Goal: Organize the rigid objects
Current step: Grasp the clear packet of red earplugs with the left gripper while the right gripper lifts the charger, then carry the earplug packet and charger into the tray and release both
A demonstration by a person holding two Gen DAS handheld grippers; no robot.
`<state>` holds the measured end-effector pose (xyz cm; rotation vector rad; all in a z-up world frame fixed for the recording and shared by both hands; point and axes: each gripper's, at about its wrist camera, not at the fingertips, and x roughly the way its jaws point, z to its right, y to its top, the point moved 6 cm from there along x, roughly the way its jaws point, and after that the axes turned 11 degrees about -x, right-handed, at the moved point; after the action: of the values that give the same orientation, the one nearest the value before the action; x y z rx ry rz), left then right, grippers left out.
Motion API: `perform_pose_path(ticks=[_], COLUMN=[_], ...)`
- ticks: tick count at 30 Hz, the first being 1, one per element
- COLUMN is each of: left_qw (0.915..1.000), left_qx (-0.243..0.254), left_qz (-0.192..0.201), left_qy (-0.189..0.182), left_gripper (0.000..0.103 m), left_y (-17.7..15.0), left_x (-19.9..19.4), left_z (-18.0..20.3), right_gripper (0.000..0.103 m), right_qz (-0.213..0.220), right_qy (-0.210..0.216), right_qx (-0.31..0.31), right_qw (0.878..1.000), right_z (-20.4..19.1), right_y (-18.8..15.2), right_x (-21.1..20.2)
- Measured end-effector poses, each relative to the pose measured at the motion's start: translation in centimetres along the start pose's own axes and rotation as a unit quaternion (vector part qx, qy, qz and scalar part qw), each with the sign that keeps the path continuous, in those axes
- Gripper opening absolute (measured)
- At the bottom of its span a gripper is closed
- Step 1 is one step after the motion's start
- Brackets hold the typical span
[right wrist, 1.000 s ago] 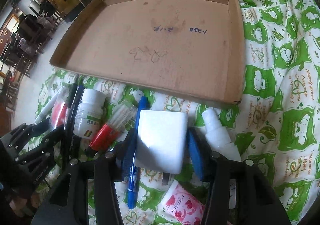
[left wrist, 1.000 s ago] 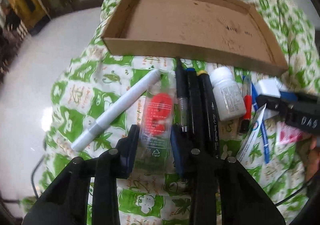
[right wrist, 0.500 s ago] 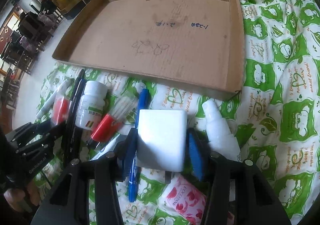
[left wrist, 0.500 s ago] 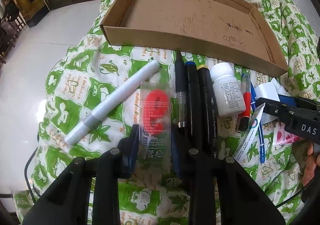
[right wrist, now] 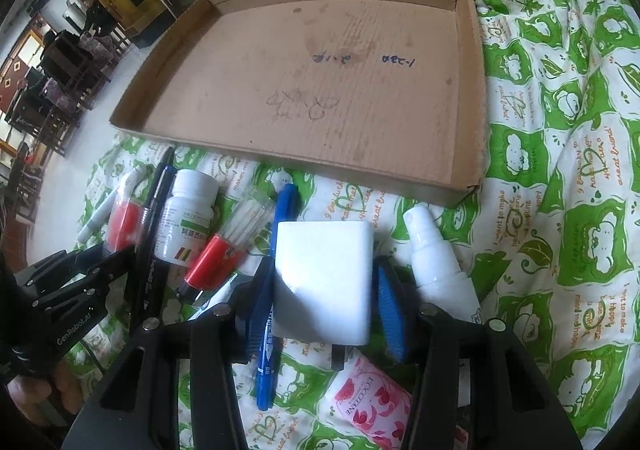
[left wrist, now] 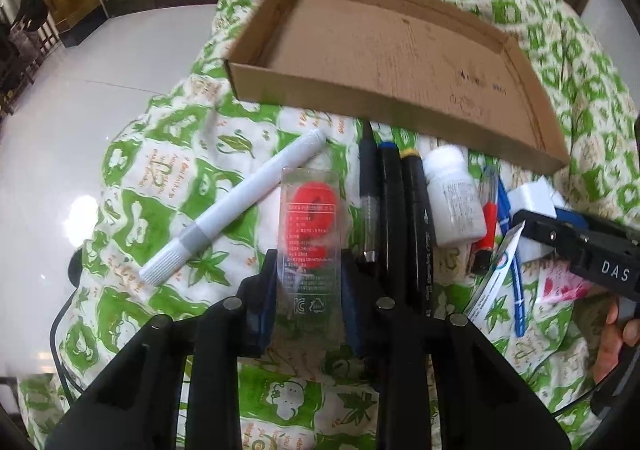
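My left gripper (left wrist: 308, 290) is shut on a clear plastic case with red contents (left wrist: 310, 234) and holds it just above the cloth. My right gripper (right wrist: 324, 290) is shut on a white charger block (right wrist: 322, 282), raised slightly. An empty cardboard tray (left wrist: 400, 106) lies beyond both; it also shows in the right wrist view (right wrist: 280, 154). The right gripper shows in the left wrist view (left wrist: 532, 220), and the left gripper in the right wrist view (right wrist: 120, 250).
On the green-and-white cloth lie a white marker (left wrist: 236, 206), black pens (left wrist: 394, 218), a white pill bottle (right wrist: 188, 216), a red-capped tube (right wrist: 228, 246), a blue pen (right wrist: 276, 270), a white spray bottle (right wrist: 436, 258) and a pink tube (right wrist: 368, 406). White floor lies to the left.
Both grippers have lifted and drawn back a little with their objects held. The tray now sits farther away in both views.
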<state>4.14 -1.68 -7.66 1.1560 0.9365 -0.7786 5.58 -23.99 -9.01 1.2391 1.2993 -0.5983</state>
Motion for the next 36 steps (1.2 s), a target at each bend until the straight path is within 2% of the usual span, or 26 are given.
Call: perform_pose_path(ticks=[6,15,21,30,33,36], left_qw=[0.9988,0.9982,0.9967,0.9950,0.9950,0.9966], left_qx=[-0.034,-0.036,-0.038,-0.003,0.007,0.014], left_qz=[0.012,0.020,0.033,0.052,0.047,0.031], left_qy=[-0.035,-0.042,-0.064,-0.085,-0.088,-0.075], left_gripper=[0.025,0.025,0.025,0.025,0.025,0.025], left_y=[0.1,0.6,1.4,6.1,8.2,9.9], left_x=[-1.1,-2.0,-3.6,-5.0,-4.1,-2.0], left_z=[-1.5,-1.1,-1.4,2.6,4.2,5.3], right_gripper=[0.044,0.044,0.044,0.044,0.044,0.044], right_qz=[0.036,0.079,0.099,0.128,0.130,0.119], right_qy=[0.031,0.056,0.066,0.073,0.070,0.054], right_qx=[-0.001,0.001,0.018,0.027,0.025,0.021], right_qw=[0.999,0.995,0.993,0.989,0.989,0.991], right_z=[-0.5,0.0,0.2,1.5,2.0,2.9], right_y=[0.1,0.4,1.3,4.1,5.6,7.3], right_x=[-2.1,-4.5,-5.7,-7.0,-6.7,-5.3])
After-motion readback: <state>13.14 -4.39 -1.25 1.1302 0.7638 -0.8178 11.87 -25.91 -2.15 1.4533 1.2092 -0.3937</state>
